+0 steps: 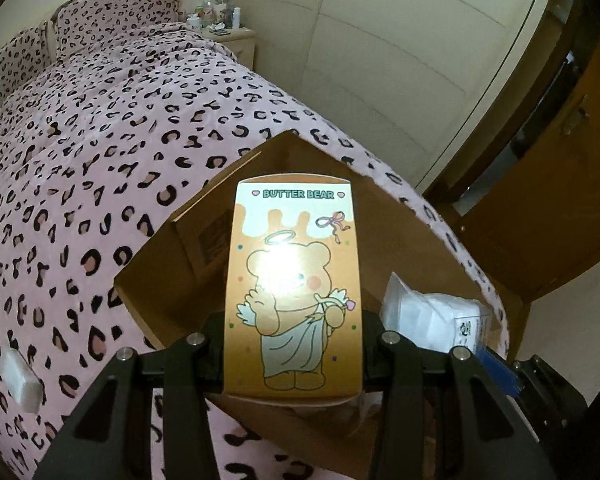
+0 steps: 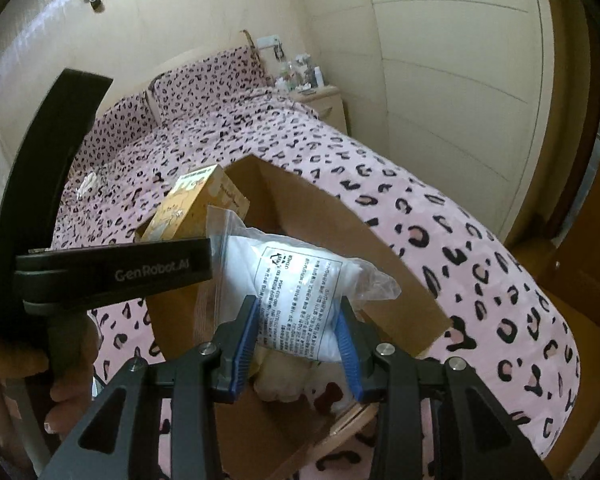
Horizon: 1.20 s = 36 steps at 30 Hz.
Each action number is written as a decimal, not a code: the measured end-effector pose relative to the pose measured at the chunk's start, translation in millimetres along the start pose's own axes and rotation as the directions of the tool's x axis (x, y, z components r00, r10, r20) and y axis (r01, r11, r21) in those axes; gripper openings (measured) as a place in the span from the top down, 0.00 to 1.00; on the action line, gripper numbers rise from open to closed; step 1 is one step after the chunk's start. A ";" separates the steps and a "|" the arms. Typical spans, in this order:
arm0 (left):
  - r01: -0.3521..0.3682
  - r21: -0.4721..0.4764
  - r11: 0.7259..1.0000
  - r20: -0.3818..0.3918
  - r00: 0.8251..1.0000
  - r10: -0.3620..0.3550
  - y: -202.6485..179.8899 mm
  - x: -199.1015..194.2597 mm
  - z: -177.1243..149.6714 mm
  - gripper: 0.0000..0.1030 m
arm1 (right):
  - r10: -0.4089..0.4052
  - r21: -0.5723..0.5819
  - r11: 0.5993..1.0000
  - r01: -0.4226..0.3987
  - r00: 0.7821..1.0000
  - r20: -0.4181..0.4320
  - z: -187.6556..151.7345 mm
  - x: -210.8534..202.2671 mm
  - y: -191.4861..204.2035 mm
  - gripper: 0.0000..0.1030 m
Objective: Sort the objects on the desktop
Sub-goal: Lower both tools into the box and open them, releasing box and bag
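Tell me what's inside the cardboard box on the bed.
Looking into the cardboard box, under the held plastic bag something cream-coloured and soft lies at the bottom. The bag and the Butter Bear box cover the rest of the inside.

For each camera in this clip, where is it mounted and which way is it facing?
Left wrist: on the left gripper, looking along its fingers at the Butter Bear box it clamps above the cardboard box.
Right wrist: on the right gripper, facing its clamped plastic bag; the left hand shows.
Shared: both items, carton, leopard-print bed.
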<state>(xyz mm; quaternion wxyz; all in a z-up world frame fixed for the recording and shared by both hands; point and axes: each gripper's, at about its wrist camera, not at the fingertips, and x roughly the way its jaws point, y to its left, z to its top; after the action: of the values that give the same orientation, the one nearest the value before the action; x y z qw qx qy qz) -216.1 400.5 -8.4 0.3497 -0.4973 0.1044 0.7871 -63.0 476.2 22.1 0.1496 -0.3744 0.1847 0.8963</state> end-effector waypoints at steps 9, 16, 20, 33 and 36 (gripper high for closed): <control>-0.013 0.049 0.999 -0.024 1.000 0.014 7.0 22.1 0.5 0.56 | -0.022 -0.020 1.000 0.021 0.999 -0.048 -5.9 23.2 -1.2 0.63; 0.007 0.039 0.999 0.010 1.000 -0.008 9.8 13.3 2.2 0.31 | -0.028 -0.004 1.000 0.028 0.997 -0.075 -4.1 20.5 -5.9 0.56; 0.029 -0.011 1.000 0.055 0.998 -0.029 16.7 -6.3 1.3 0.23 | 0.002 0.030 1.000 0.001 0.995 -0.095 -2.1 14.9 -10.2 0.56; 0.009 -0.078 0.997 0.180 0.984 0.005 50.9 -104.0 -35.4 0.17 | 0.077 0.037 0.997 -0.075 0.996 -0.055 12.1 -36.9 9.1 0.56; -0.020 -0.121 0.992 0.214 0.976 0.046 67.8 -138.3 -57.6 0.11 | 0.092 -0.009 0.996 -0.092 0.996 -0.004 14.3 -63.1 26.4 0.56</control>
<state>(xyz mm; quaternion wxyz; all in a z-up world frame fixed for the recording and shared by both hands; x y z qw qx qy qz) -183.5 259.5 69.7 0.3158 -0.4268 0.0270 0.8470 -40.0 450.9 83.0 0.1062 -0.3677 0.1977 0.9025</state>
